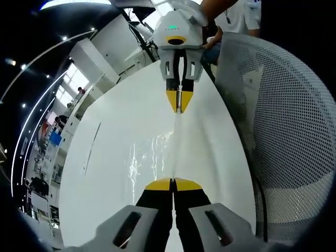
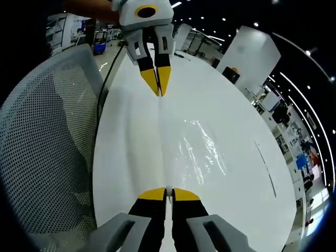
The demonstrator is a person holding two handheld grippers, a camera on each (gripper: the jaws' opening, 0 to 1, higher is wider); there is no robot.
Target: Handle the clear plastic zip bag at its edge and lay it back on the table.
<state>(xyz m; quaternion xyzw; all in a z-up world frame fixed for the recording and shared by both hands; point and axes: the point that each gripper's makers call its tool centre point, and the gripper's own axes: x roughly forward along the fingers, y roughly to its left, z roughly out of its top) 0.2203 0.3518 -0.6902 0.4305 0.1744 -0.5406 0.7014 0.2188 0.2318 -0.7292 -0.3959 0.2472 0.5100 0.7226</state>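
The clear plastic zip bag point(image 1: 153, 153) is stretched between my two grippers above the white table point(image 1: 105, 173), its film glinting and sagging to one side. In the left gripper view my left gripper point(image 1: 173, 183) is shut on the bag's near edge, and the right gripper point(image 1: 179, 104) pinches the far edge. The right gripper view has the mirror picture: my right gripper point(image 2: 169, 192) shut on the near edge of the bag point(image 2: 202, 149), with the left gripper point(image 2: 159, 87) shut on the far edge. The yellow fingertips point(image 2: 152, 194) are pressed together.
A grey mesh chair back point(image 1: 286, 131) point(image 2: 47, 147) stands close along the table's edge. A person point(image 1: 236, 16) is behind the far gripper. A thin strip point(image 1: 92, 147) lies on the table point(image 2: 247, 105). A large hall with desks lies beyond.
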